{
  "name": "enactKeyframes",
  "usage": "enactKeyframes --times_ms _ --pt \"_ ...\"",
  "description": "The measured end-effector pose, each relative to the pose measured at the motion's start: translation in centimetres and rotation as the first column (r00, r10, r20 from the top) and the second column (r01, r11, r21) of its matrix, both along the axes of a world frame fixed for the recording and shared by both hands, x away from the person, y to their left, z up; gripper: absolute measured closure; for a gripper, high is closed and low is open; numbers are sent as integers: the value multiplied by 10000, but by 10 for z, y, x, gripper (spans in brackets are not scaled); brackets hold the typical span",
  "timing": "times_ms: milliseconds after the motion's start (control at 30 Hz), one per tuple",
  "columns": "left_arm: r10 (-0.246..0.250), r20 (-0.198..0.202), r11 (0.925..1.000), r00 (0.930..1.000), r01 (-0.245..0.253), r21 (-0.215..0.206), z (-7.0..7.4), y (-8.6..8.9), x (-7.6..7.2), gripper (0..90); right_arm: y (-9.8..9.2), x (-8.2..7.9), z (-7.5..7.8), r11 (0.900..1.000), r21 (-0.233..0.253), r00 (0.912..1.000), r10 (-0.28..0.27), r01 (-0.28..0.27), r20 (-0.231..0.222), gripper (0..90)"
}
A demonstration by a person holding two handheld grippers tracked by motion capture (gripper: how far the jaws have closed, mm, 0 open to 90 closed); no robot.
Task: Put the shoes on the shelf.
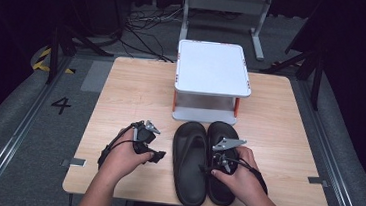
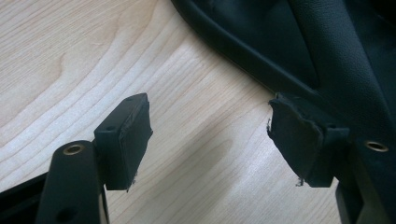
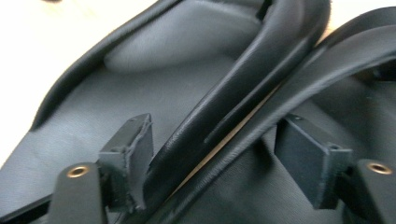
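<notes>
Soft, light, grippy rubber sandals (image 1: 203, 162) before the white stand (image 1: 213, 68); best pinched at touching inner rims. Right gripper (image 3: 215, 163) fingers apart astride them; left gripper (image 2: 210, 140) fingers apart, empty.

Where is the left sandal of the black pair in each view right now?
High view: the left sandal lies at bottom centre on the wooden table, beside the right sandal.
Left gripper view: its rim crosses the top right, past the open left gripper.
Right gripper view: its footbed fills the left half.
Shared landmark: the sandal's raised rim.
</notes>
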State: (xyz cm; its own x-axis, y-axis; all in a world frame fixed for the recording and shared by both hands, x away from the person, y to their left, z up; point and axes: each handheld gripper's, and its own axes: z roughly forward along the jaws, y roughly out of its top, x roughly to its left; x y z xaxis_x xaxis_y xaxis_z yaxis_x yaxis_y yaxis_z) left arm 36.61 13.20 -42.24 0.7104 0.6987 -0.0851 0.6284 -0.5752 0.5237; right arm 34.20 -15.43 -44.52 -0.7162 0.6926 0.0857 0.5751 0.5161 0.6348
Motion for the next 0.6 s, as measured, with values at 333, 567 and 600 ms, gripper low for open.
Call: enactKeyframes --times_ms 333,567,600 --pt "-69 -13 10000 10000 69 -8 0 -2 1 298 4 -1 -14 9978 -85 9927 664 -659 1009 95" --pt "-99 -30 10000 9999 99 -13 0 -2 2 297 2 1 -8 9998 16 9964 217 -219 821 257" --pt "-64 -59 10000 10000 64 -5 0 -2 1 297 2 1 -8 9999 -8 9965 172 -172 816 282"
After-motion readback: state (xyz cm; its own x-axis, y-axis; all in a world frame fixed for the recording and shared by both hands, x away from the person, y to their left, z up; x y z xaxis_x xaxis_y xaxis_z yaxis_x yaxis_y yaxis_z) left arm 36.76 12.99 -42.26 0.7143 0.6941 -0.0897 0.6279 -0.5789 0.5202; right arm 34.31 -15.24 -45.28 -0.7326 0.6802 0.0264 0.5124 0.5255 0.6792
